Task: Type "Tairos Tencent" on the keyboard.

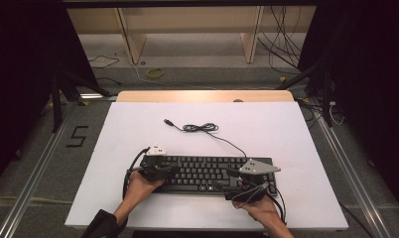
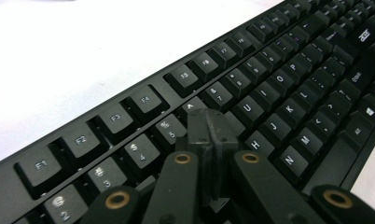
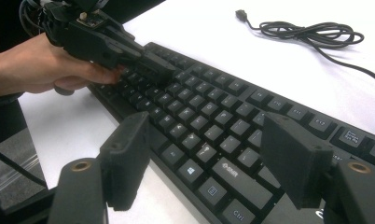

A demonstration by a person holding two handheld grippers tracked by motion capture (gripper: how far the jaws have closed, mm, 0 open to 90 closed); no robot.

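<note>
A black keyboard [image 1: 207, 173] lies on the white table top [image 1: 138, 129], near its front edge. Its black cable [image 1: 200, 128] coils behind it and ends in a loose USB plug [image 1: 166, 121]. My left gripper [image 1: 173, 170] is shut with nothing between its pads, and its tip hovers over the upper left keys [image 2: 209, 128]. The right gripper view has it low over the keyboard [image 3: 209, 121] at the far left [image 3: 167, 72]. My right gripper [image 1: 230, 184] stands open over the keyboard's front right part [image 3: 209, 149]. One jaw hangs off the front edge, the other above the keys.
The table's wooden far edge [image 1: 205, 95] borders a grey floor with loose cables [image 1: 282, 44] and a yellow coil [image 1: 155, 73]. A taped figure "5" [image 1: 77, 136] marks the floor at the left. Metal rails [image 1: 36, 173] run along both sides of the table.
</note>
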